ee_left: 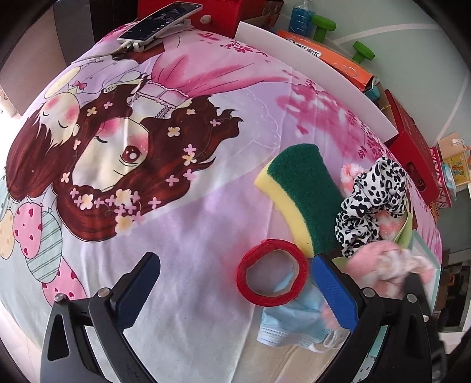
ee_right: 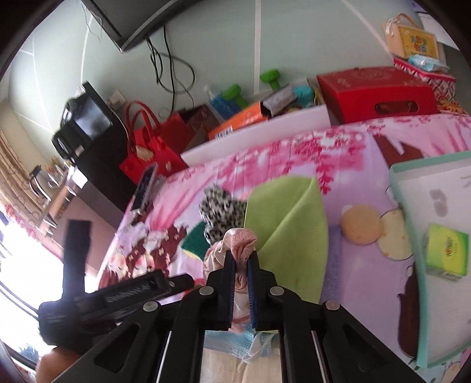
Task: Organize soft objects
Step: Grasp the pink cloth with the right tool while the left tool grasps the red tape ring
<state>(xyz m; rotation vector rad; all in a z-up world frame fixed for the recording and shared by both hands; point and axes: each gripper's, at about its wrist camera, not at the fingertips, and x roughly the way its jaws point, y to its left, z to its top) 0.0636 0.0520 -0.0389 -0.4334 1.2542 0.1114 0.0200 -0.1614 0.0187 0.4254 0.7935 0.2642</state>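
Soft items lie on a cartoon-print bedsheet (ee_left: 182, 224). My left gripper (ee_left: 235, 290) hangs open above the sheet; a red fabric ring (ee_left: 272, 272) lies on a blue face mask (ee_left: 290, 324) just inside its right finger (ee_left: 332, 290). Beyond are a yellow-and-green sponge (ee_left: 303, 194) and a leopard-print scrunchie (ee_left: 371, 203). My right gripper (ee_right: 241, 262) is shut on a pink fluffy cloth (ee_right: 240, 243), also seen as the pink cloth (ee_left: 379, 265) in the left wrist view. A folded green cloth (ee_right: 291, 221) lies right behind it.
A teal-rimmed box (ee_right: 403, 212) holding a green tissue pack (ee_right: 446, 253) sits at the right, a beige round puff (ee_right: 360, 224) beside it. A phone on a stand (ee_left: 159, 23), a white board (ee_left: 318, 73) and a red box (ee_right: 374, 94) line the far edge.
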